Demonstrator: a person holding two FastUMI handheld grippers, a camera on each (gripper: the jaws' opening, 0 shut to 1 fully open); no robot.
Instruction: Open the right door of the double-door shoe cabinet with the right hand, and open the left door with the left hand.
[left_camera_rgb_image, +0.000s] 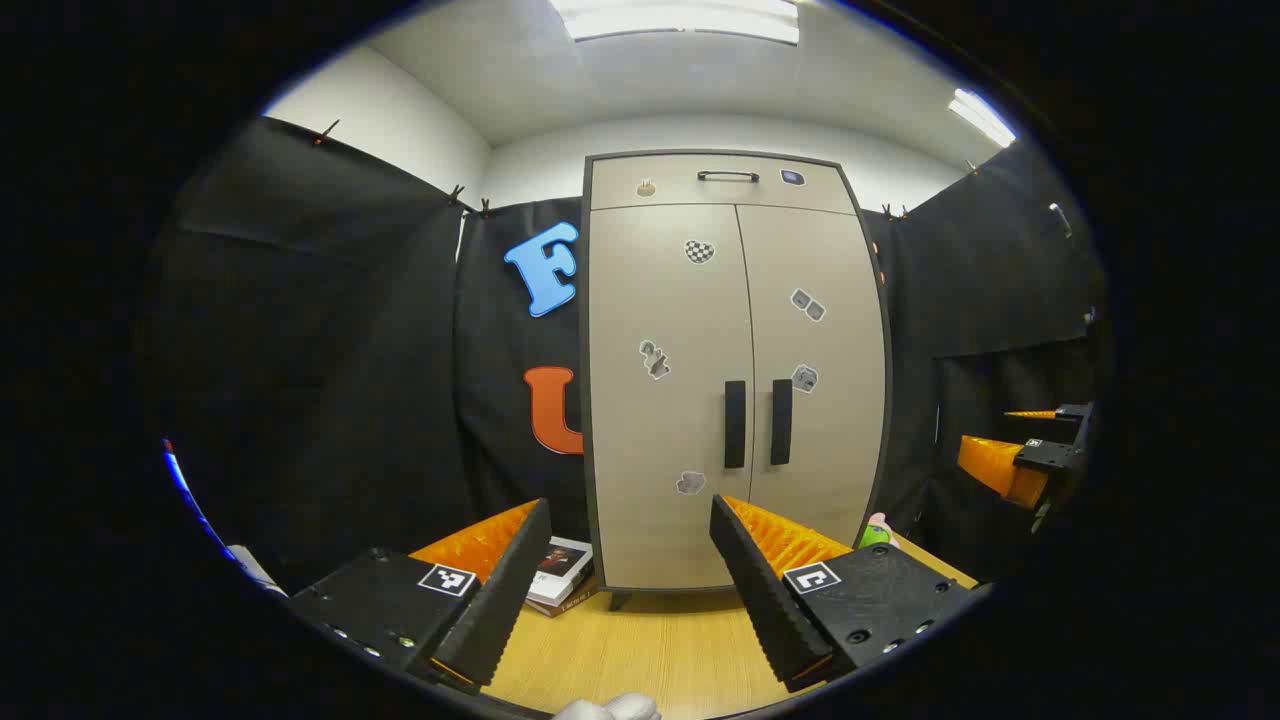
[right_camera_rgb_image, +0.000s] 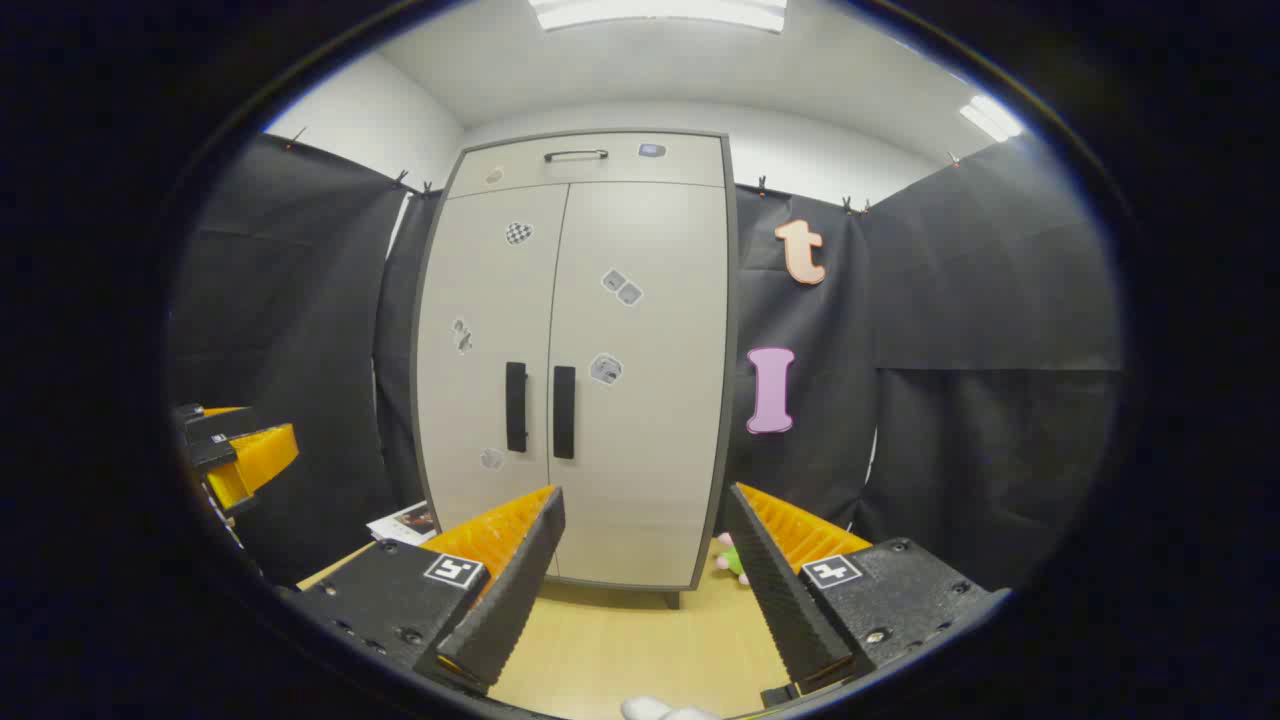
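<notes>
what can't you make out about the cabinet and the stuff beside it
- Inside of the cabinet: hidden in both views by its shut doors.
- Stickers on the doors: too small to tell in both views.
- Books: left gripper view, partly behind the left gripper.
- Toy: right gripper view, partly behind the right gripper.

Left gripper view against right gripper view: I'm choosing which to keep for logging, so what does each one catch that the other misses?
Left gripper view alone: the stack of books on the floor, left of the cabinet. Right gripper view alone: bare black cloth stretching right of the cabinet. Both: the shoe cabinet with both doors shut, its two dark handles, the top drawer, and a small green toy by its right foot. Both tools are open.
</notes>
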